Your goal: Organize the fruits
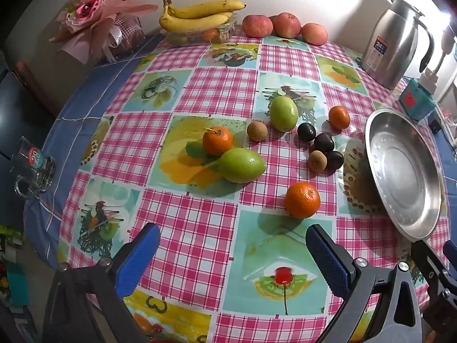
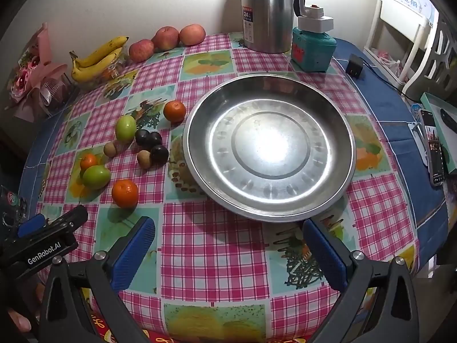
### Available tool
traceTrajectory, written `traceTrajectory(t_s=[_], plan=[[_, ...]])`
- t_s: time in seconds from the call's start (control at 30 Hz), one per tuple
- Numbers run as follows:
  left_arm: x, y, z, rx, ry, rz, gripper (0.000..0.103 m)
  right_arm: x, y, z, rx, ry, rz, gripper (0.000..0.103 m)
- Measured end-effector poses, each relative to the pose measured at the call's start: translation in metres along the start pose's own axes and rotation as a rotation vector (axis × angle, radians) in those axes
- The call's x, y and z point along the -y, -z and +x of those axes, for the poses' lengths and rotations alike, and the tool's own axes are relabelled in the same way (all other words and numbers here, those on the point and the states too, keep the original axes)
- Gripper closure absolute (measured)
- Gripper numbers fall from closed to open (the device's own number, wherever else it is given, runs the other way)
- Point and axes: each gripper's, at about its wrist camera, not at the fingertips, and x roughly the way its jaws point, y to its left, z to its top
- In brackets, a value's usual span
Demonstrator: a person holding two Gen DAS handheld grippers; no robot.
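Loose fruit lies on the checked tablecloth: a near orange [image 1: 302, 200], a second orange [image 1: 217, 140] touching a green mango [image 1: 242, 165], another green mango [image 1: 284, 113], a small far orange [image 1: 339, 117], dark plums [image 1: 324, 142] and brown longans [image 1: 257, 131]. An empty steel basin [image 2: 270, 145] sits at the right, its rim [image 1: 371, 154] seen edge-on in the left wrist view. My left gripper [image 1: 232, 253] hovers open over the cloth, short of the near orange. My right gripper [image 2: 228, 245] stands open just before the basin's near rim. Nothing is between either pair of fingers.
Along the back wall are bananas [image 1: 197, 14] on a clear box, three apples [image 1: 285, 25], a steel kettle [image 2: 268, 11], a teal box [image 2: 312, 50] and a wrapped bouquet [image 1: 94, 14]. A glass mug [image 1: 34, 168] stands at the left table edge. A phone [image 2: 432, 148] lies far right.
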Motion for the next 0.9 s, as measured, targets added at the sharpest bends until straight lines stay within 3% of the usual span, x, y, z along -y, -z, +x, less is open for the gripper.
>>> traceTrajectory(t_s=[0.9], plan=[[-0.0043,-0.0016,0.0008,-0.002,-0.012,-0.010,0.000,-0.0095,0.0033,0.0027,-0.002,0.003,-0.008,0.000]])
